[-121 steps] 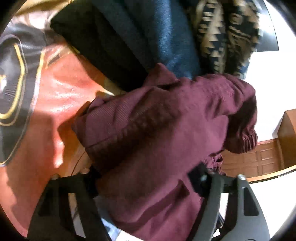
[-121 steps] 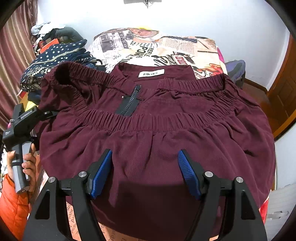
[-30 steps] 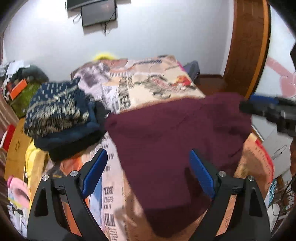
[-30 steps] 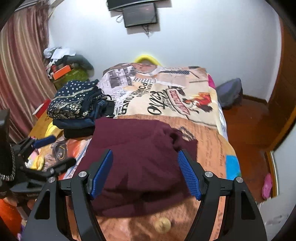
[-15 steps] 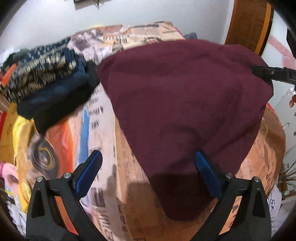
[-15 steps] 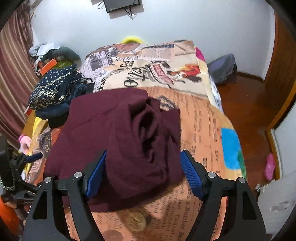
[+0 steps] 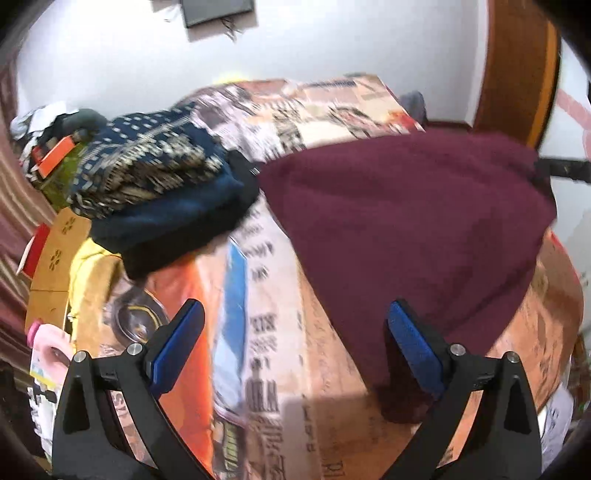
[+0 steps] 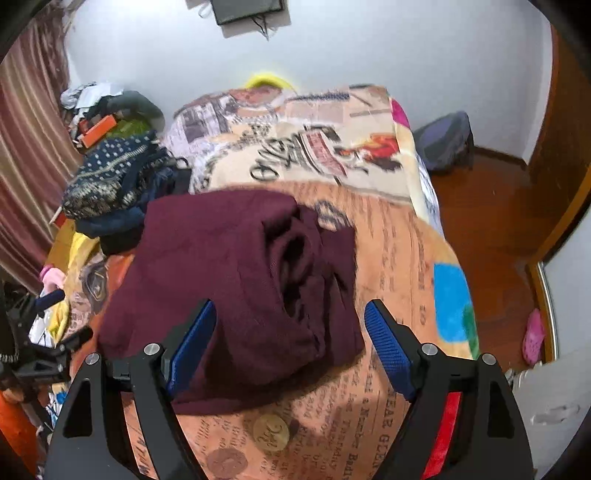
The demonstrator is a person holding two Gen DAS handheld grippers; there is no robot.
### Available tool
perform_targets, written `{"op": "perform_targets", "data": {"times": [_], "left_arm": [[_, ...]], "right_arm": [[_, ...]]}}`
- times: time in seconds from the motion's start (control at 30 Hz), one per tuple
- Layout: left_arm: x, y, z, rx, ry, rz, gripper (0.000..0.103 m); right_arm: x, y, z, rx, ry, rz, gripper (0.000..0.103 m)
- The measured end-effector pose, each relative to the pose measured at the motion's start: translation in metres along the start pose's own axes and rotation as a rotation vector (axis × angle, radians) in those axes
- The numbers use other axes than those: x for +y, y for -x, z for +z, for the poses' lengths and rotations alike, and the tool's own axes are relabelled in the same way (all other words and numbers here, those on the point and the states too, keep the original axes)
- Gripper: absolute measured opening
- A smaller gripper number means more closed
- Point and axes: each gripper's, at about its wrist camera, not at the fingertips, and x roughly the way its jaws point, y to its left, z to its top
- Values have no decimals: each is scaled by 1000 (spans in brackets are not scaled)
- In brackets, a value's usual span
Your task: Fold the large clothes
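A: Since four seconds ago both grippers let go of the maroon garment (image 8: 236, 280); it was bunched between the left fingers and spread under the right ones, now it lies folded on the bed (image 8: 399, 280).

B: Left gripper (image 7: 295, 354) state?

A: Fingers wide apart, nothing between the blue pads (image 7: 413, 347). Only bedspread print shows below the gap. Garment edge sits just beside the right-hand pad, centre right of the left wrist frame, not clamped.

B: Right gripper (image 8: 290, 350)?

A: Jaws opening. Near edge of the garment shows in the gap, pads not pressing on it. Fabric fills the frame centre, with a rumpled fold on its right side.

B: Farther back?

A: Stack of dark patterned clothes (image 8: 110, 184) at left centre of the right wrist frame, touching the garment's far left corner. Beyond it, clutter against a striped curtain (image 8: 29, 147), upper left. Dark screen (image 8: 251, 11) on the white wall, top centre. Wooden floor (image 8: 491, 221) at right.

B: Left gripper visible in the right wrist view?

A: Yes, lower left edge, black frame, blurred.
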Motion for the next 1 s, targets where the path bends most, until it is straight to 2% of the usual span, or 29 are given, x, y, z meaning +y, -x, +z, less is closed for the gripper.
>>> {"op": "perform_targets", "data": {"times": [0.13, 0.2, 0.4, 0.5, 0.53, 0.73, 1.0], "left_arm": [[15, -5, 23, -13, 68, -15, 100], [22, -12, 32, -3, 116, -53, 100], [23, -54, 41, 115, 208, -195, 100], [19, -75, 37, 176, 255, -273, 100], [19, -80, 35, 186, 270, -292, 100], [25, -110, 31, 259, 400, -438, 100], [27, -140, 31, 319, 523, -575, 100]], "right_arm": [[3, -10, 16, 8, 21, 32, 80], [2, -19, 20, 28, 20, 54, 80], [-24, -52, 20, 137, -32, 74, 80], [-50, -66, 15, 181, -101, 190, 86], [-57, -70, 14, 197, -121, 216, 90], [-76, -98, 12, 259, -203, 345, 102], [-84, -124, 20, 317, -265, 453, 103]]}}
